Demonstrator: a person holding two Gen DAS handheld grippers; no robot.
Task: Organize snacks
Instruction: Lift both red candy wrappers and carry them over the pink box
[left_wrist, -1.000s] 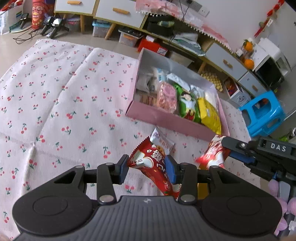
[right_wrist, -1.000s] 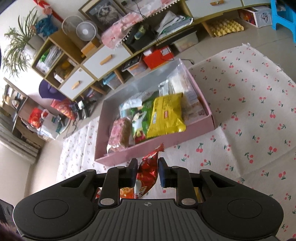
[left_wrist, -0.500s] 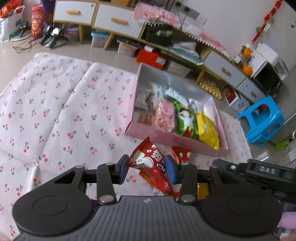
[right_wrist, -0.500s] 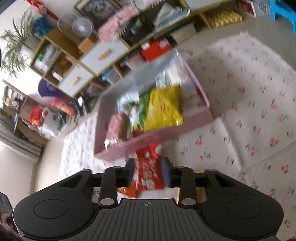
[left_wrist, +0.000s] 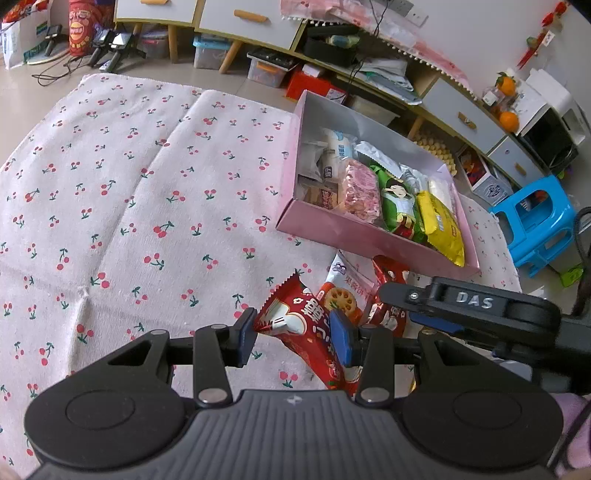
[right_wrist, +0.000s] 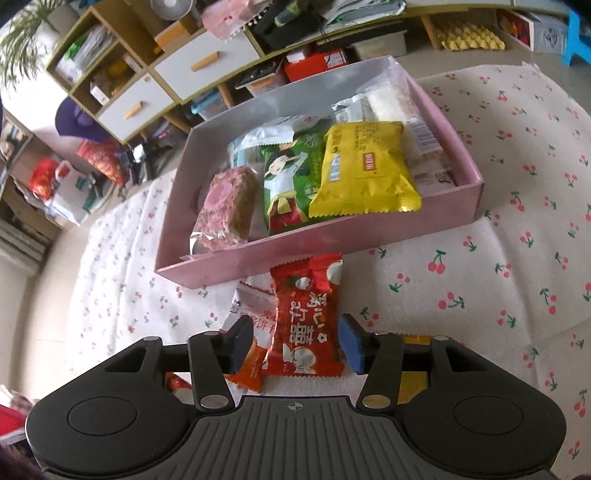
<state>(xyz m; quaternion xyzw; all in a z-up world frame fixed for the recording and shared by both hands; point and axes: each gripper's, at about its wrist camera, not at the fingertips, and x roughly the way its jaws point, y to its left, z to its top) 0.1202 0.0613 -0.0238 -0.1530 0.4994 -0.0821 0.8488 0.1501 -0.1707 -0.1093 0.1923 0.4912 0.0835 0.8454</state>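
L gripper (left_wrist: 291, 334) pinches a red snack packet (left_wrist: 310, 328), lower centre. R gripper (right_wrist: 295, 343) has just spread wide; its red packet (right_wrist: 304, 325) lies on the cherry cloth (right_wrist: 480, 258), just outside the pink box (right_wrist: 332, 243). Not yet boxed.

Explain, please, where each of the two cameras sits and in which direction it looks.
Left wrist view: sits on the left gripper, looks forward and down over the cherry cloth toward the pink box; its fingers pinch a red snack packet, and the right gripper's arm shows beside it.
Right wrist view: sits on the right gripper, looks at the box's near wall; the jaws stand open around another red packet.
Shared: the box, yellow packet, green packet.
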